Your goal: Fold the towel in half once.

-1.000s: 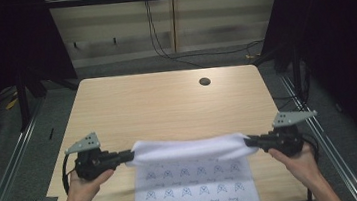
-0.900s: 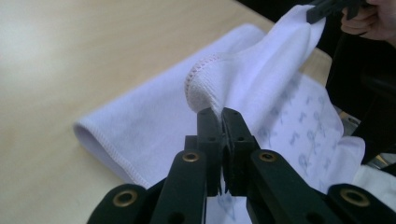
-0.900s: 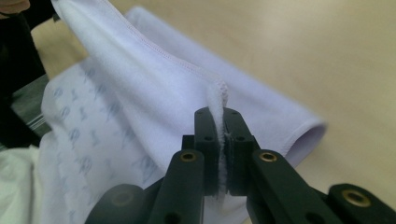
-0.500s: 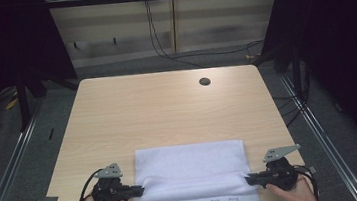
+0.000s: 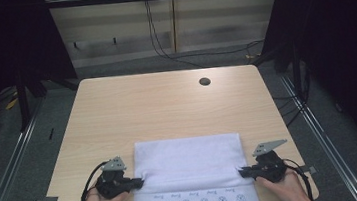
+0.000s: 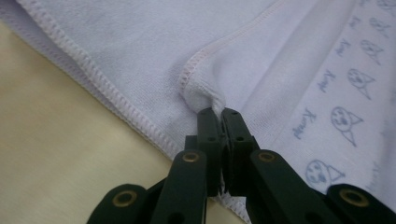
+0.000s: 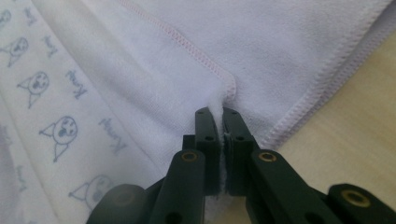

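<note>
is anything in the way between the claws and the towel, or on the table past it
Nothing visible. The left claw and right claw are each shut on a corner of the towel. The table beyond it is bare apart from a small dark hole near the far edge.

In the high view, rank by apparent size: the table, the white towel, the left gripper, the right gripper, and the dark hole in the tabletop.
1. table
2. white towel
3. left gripper and right gripper: they look alike, so no ranking between them
4. dark hole
</note>
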{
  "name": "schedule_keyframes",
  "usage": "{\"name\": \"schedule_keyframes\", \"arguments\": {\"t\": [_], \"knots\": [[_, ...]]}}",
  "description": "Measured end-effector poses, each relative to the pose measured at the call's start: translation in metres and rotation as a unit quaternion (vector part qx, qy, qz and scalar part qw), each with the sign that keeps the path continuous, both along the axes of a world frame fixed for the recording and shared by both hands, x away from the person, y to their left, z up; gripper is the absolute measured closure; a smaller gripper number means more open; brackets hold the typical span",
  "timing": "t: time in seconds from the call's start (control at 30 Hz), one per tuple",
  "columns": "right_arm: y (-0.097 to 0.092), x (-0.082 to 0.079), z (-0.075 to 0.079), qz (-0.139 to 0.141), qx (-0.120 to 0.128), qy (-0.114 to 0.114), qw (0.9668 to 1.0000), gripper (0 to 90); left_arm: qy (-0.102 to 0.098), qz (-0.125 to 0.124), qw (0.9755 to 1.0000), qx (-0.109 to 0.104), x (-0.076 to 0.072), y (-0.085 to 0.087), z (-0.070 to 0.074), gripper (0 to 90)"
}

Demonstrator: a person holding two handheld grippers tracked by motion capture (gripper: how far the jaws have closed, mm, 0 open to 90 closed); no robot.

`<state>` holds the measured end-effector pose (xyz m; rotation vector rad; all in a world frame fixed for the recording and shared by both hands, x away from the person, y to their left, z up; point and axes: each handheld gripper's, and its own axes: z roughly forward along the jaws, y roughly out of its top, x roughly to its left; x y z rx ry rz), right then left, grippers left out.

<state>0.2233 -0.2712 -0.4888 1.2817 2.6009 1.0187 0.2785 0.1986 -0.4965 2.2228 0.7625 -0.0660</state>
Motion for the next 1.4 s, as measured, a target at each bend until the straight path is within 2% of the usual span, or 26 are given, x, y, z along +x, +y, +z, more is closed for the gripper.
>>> {"name": "schedule_keyframes", "arguments": {"t": [0.03,0.1,0.13,0.17,0.23,0.3,0.37,0.43,0.53,0.63,0.7,0.73,0.8,0.87,1.03,1.1,1.13,1.2,1.23,1.33,1.37,1.4], "knots": [[0.002,0.005,0.001,-0.002,-0.009,0.001,1.0000,86.6,-0.003,0.004,1.0000,0.001,0.007,-0.001,0.000,87.9],[0.003,0.016,0.001,-0.005,-0.010,0.006,0.9999,86.6,0.002,0.021,0.9997,-0.007,0.030,-0.002,-0.002,87.9],[0.002,0.027,0.001,-0.010,-0.011,0.003,0.9999,86.6,0.002,0.024,0.9997,-0.005,0.039,-0.002,-0.002,87.9],[0.003,0.034,0.001,-0.017,-0.011,0.008,0.9998,86.6,0.000,0.027,0.9996,-0.005,0.047,-0.003,-0.003,87.9],[0.002,0.046,0.001,-0.021,-0.013,0.004,0.9997,86.7,-0.010,0.035,0.9993,0.003,0.059,-0.005,-0.002,87.9],[0.002,0.065,0.000,-0.032,-0.013,0.000,0.9994,86.6,-0.032,0.047,0.9983,0.014,0.072,-0.009,-0.002,87.9],[0.005,0.083,-0.001,-0.031,-0.027,-0.020,0.9990,86.6,-0.042,0.057,0.9972,0.024,0.086,-0.011,-0.002,87.9],[0.006,0.098,-0.002,-0.039,-0.023,-0.020,0.9988,86.6,-0.041,0.079,0.9957,0.023,0.101,-0.013,-0.003,87.9],[0.008,0.120,-0.003,-0.044,-0.029,-0.027,0.9982,86.6,-0.049,0.091,0.9942,0.029,0.122,-0.014,-0.003,87.9],[0.009,0.144,-0.004,-0.052,-0.029,-0.030,0.9978,86.7,-0.055,0.109,0.9924,0.016,0.141,-0.015,-0.006,87.9],[0.007,0.158,-0.007,-0.069,-0.016,-0.034,0.9969,86.6,-0.056,0.123,0.9906,0.021,0.152,-0.016,-0.006,87.9],[0.005,0.167,-0.008,-0.075,-0.005,-0.035,0.9965,86.5,-0.054,0.126,0.9903,0.021,0.154,-0.017,-0.006,87.9],[0.005,0.176,-0.009,-0.080,-0.006,-0.039,0.9960,86.5,-0.057,0.132,0.9893,0.027,0.161,-0.019,-0.006,87.9],[0.005,0.185,-0.009,-0.086,-0.011,-0.046,0.9952,86.5,-0.055,0.139,0.9885,0.021,0.169,-0.020,-0.007,87.9],[0.001,0.202,-0.014,-0.112,0.008,-0.056,0.9921,86.4,-0.060,0.160,0.9853,0.007,0.181,-0.020,-0.010,87.8],[0.000,0.207,-0.015,-0.121,0.010,-0.061,0.9907,86.4,-0.059,0.162,0.9849,0.008,0.186,-0.020,-0.011,87.8],[0.001,0.209,-0.015,-0.126,0.005,-0.060,0.9902,86.3,-0.060,0.167,0.9840,0.004,0.188,-0.021,-0.011,87.8],[0.004,0.213,-0.013,-0.124,-0.019,-0.074,0.9894,86.3,-0.060,0.164,0.9847,0.007,0.190,-0.021,-0.011,87.7],[0.005,0.214,-0.012,-0.126,-0.027,-0.074,0.9889,86.3,-0.055,0.159,0.9858,0.009,0.192,-0.021,-0.010,87.7],[0.008,0.216,-0.012,-0.131,-0.039,-0.081,0.9872,86.3,-0.053,0.162,0.9853,0.005,0.192,-0.021,-0.009,87.7],[0.008,0.216,-0.011,-0.134,-0.036,-0.077,0.9873,86.3,-0.054,0.167,0.9845,-0.005,0.190,-0.021,-0.008,87.7],[0.008,0.217,-0.010,-0.132,-0.039,-0.080,0.9873,86.4,-0.057,0.163,0.9849,-0.010,0.188,-0.020,-0.007,87.8]]}}
